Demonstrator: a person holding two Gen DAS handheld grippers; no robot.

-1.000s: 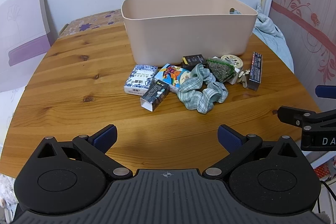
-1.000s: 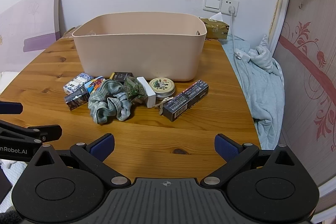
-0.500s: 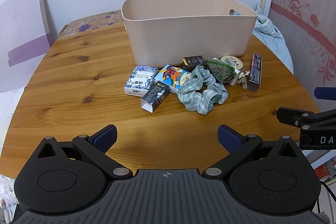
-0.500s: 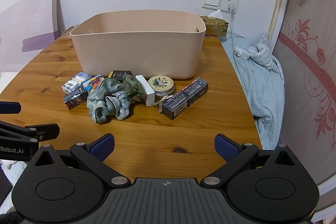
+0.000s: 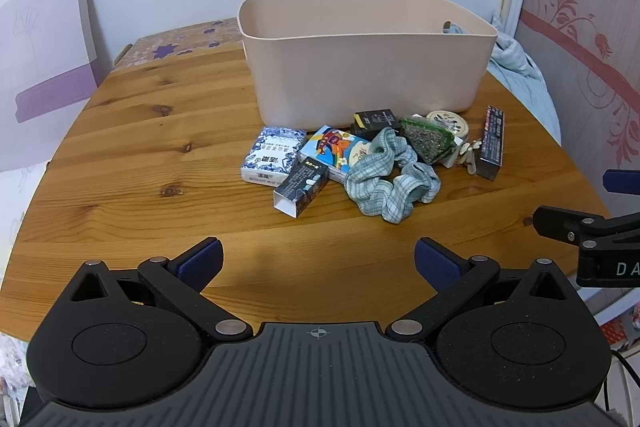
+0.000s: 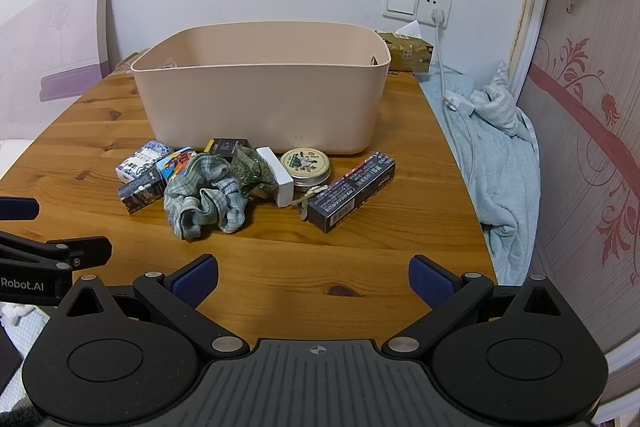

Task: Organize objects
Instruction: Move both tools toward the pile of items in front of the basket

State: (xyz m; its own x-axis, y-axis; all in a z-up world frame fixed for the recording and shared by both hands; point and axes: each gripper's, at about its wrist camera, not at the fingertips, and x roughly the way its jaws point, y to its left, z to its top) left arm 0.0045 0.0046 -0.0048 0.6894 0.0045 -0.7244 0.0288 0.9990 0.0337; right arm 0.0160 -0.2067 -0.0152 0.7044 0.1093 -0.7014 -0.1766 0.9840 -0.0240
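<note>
Grippers: left gripper [image 5: 318,261] and right gripper [image 6: 314,277] both hang over the near table [image 5: 132,163] edge, fingers spread wide, holding nothing.
Pile: small items lie ahead of both, well apart from the fingertips, just in front of the bin [image 5: 368,59].
Left side of pile: dark carton [image 5: 301,189], long axis running away and rightward; nearer the left gripper.
Centre: scrunchie [image 5: 390,183], soft and crumpled.
Right side of pile: long box [image 6: 352,193], axis diagonal, near end leftward; nearer the right gripper.
Bin: open top, no contents visible from here.
Judgement: nothing is stowed yet; each gripper likely takes its own side.
</note>
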